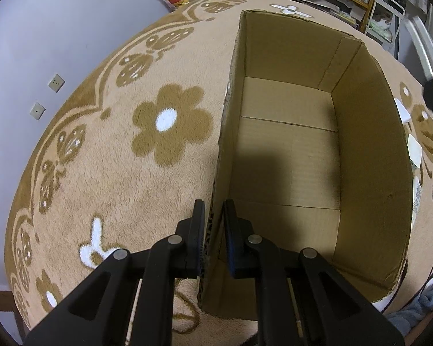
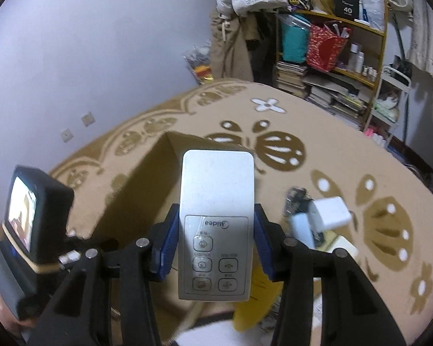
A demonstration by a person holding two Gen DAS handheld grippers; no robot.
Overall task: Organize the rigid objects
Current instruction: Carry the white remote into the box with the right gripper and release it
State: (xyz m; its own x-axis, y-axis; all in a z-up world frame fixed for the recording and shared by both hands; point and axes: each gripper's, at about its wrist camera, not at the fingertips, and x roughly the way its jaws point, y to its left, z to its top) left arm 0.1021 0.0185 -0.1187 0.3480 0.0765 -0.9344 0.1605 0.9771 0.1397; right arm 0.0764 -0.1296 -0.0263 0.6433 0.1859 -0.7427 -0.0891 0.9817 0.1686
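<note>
On a tan fleece blanket (image 1: 106,155) patterned with brown flowers and butterflies, the left gripper (image 1: 213,219) pinches the near left wall of an open cardboard box (image 1: 360,132), one finger outside the wall and one inside, the jaws narrowed onto the corrugated edge. The box floor is bare cardboard, crossed by a shadow. To the right, beyond the box's far wall, small white items (image 1: 414,150) lie on the blanket, too cut off to name.

In the right wrist view, the left device's screen unit (image 2: 23,216) shows at the left edge. At center, the right gripper (image 2: 215,225) holds a white Midea remote control (image 2: 218,201) by its long sides, blue pads (image 2: 166,245) pressed against it, buttons toward the camera, raised above the cardboard box. To its right on the blanket, a white charger plug (image 2: 330,212) lies beside a pale blue item (image 2: 301,226) and a blurred dark object (image 2: 296,197). A yellow object (image 2: 257,297) sits below the remote. Cluttered shelves (image 2: 346,57) line the far wall.
</note>
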